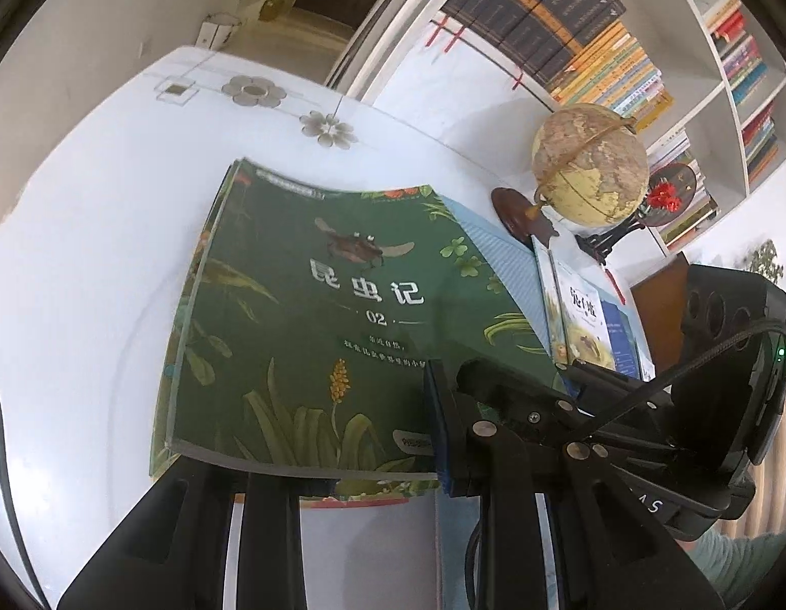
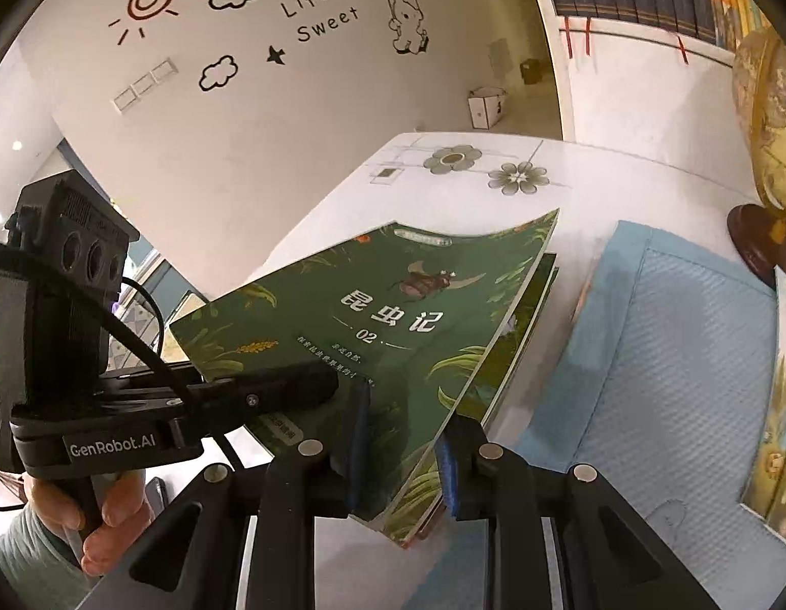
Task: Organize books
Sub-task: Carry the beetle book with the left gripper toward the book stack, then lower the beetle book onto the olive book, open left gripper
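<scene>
Nearest the lenses, both claws are clamped on the near edge of one thin stack of green paperbacks [image 1: 311, 315]. The right claw [image 2: 400, 462] pinches the near corner of the stack, one blue pad on the top cover and one beneath. The left claw [image 1: 342, 457] is closed on the same edge further along, though only its lower finger shows plainly below the stack. The right claw's pad also shows in the left view.

The stack appears held just above the white worktop [image 1: 88, 254], its far end lower. At least two more green covers lie under the top one.

Handling, as judged: light, glossy and limp. The covers bow and the far corners fan apart, so a one-sided hold would let the books droop or slide out. Gripping all the layers along the near edge, with the claws spread apart, suits them best.

Orientation: the long axis runs away from the claws toward the flower decals [image 1: 250, 90]. The title reads upright from the holder's side, so the top edge points away.

Beyond lie a pale blue book [image 2: 672, 356], a globe [image 1: 591, 165] and filled bookshelves [image 1: 723, 76].
</scene>
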The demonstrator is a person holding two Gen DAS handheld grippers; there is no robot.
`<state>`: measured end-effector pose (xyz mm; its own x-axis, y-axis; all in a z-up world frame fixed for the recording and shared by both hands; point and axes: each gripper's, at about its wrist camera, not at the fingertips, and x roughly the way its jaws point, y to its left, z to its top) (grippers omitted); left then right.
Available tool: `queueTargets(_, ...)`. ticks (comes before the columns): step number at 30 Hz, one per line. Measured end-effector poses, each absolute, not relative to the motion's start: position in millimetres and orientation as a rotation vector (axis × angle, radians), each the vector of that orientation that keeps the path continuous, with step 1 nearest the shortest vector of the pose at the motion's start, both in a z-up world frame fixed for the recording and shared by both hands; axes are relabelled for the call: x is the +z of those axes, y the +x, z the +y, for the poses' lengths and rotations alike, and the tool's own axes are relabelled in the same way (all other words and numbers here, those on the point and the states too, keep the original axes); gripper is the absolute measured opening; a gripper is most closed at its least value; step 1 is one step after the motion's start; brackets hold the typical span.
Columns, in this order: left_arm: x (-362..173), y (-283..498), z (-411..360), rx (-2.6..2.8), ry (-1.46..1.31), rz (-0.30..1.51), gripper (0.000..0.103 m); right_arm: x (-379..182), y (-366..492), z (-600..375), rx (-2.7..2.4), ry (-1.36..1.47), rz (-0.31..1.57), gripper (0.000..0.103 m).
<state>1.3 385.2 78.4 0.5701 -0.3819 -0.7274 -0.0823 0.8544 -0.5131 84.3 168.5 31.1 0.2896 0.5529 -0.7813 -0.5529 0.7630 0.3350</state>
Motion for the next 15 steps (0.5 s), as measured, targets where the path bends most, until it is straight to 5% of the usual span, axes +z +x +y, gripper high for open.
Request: queueTargets(15, 32.5, -28.2, 407.9, -0.11, -0.681, 1.103, 0.03, -13.2, 85.2, 174.5, 0.698, 0.064, 1.187, 0.024)
